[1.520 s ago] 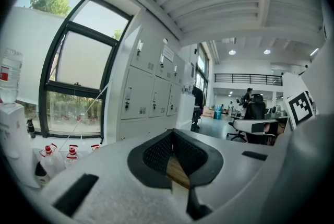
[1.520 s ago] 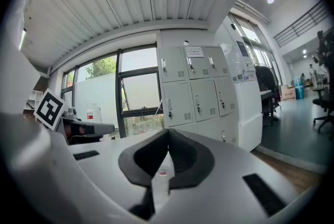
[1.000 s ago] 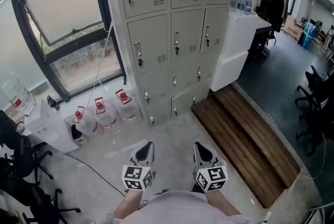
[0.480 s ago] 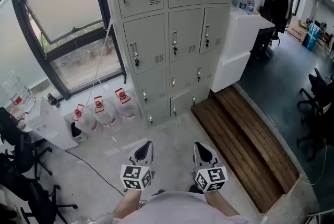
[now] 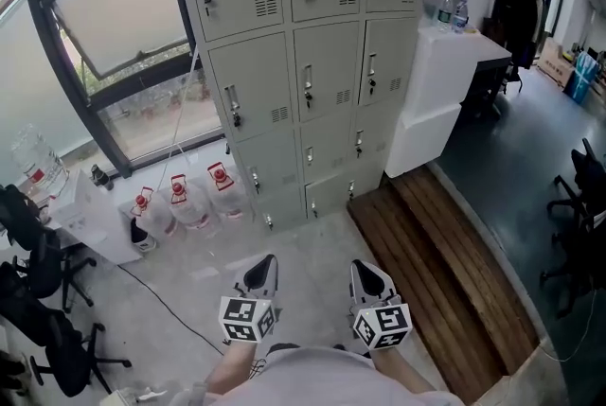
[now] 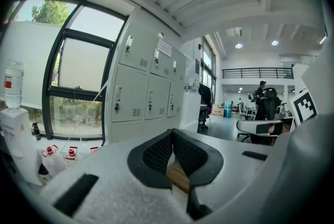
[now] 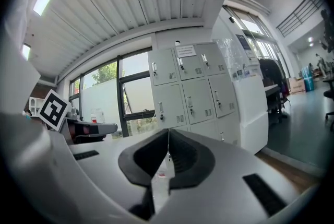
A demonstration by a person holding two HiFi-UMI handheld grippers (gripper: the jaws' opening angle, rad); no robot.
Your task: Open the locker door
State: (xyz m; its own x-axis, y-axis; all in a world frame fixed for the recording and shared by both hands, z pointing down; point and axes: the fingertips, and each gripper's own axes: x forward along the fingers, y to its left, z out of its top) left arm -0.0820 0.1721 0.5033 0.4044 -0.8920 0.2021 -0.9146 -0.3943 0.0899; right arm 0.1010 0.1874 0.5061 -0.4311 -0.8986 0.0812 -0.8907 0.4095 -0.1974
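In the head view the left gripper (image 5: 266,268) and the right gripper (image 5: 365,272) hang side by side, near the person and low, well apart from the grey lockers (image 5: 312,63) on the far side, whose doors are all closed, with water jugs (image 5: 189,199) on the floor to their left. The left gripper view shows its jaws pressed together on nothing, with the lockers far off to the left. In the right gripper view the jaws are likewise closed and empty, and the lockers stand straight ahead.

Bright daylight comes from the window (image 5: 118,30) ahead-left of the left gripper (image 5: 266,264); shadows are faint. Both gripper views bulge, with black corners and soft foregrounds.
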